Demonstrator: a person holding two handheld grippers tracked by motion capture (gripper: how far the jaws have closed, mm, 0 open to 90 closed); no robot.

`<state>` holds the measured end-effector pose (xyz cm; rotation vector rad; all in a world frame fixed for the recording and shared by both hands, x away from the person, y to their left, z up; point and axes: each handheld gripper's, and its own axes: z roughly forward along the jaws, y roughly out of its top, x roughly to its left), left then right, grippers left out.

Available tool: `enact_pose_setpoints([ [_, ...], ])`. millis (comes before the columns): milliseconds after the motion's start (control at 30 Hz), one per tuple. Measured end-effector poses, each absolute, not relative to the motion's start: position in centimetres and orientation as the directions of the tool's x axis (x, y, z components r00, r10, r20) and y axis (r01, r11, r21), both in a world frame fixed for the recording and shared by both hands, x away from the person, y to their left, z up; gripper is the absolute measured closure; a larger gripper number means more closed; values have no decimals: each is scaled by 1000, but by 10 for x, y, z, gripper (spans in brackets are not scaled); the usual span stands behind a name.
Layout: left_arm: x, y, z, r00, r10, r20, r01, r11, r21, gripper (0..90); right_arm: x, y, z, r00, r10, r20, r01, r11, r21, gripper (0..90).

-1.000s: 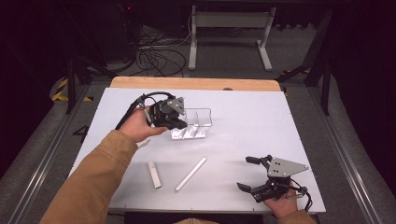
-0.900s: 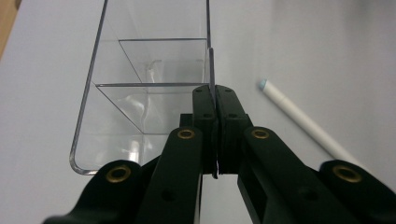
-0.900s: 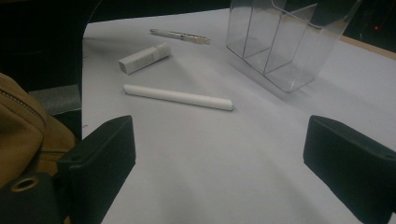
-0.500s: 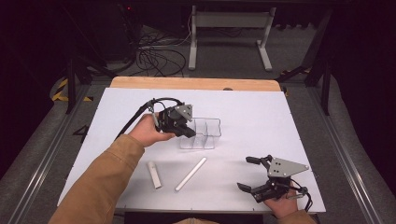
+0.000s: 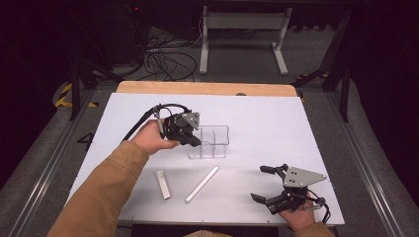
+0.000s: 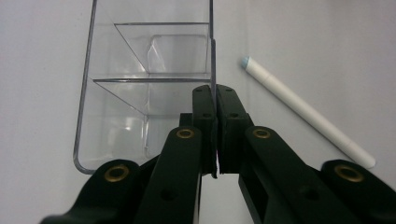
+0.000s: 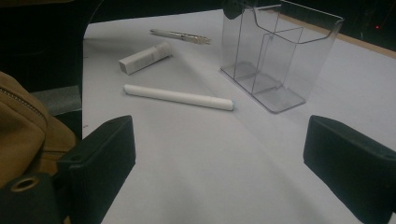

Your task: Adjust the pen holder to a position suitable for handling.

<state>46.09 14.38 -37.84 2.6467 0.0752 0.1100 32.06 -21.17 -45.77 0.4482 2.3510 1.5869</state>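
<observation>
While the left gripper (image 5: 193,139) pinches one wall of the clear plastic organizer (image 5: 213,141), its jaws pressed tight on the thin edge, the container stands upright on the white table (image 5: 276,123) near the middle. Its compartments, split by clear dividers, hold nothing. Just beside it toward the person lies a long white pen (image 5: 202,184), with a short white tube (image 5: 162,184) to its left. At the near right corner the right gripper (image 5: 264,183) rests with jaws spread wide.
</observation>
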Motion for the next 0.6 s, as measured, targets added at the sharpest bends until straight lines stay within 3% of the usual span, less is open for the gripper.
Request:
enact_pose_setpoints([
  [300, 459, 146, -380, 993, 84, 85, 34, -882, 471, 848, 321, -211, -458, -916, 399, -48, 105, 353, 930, 97],
  [600, 451, 167, -368, 984, 159, 77, 87, -816, 571, 633, 320, -211, -458, -916, 399, -50, 103, 352, 930, 96],
])
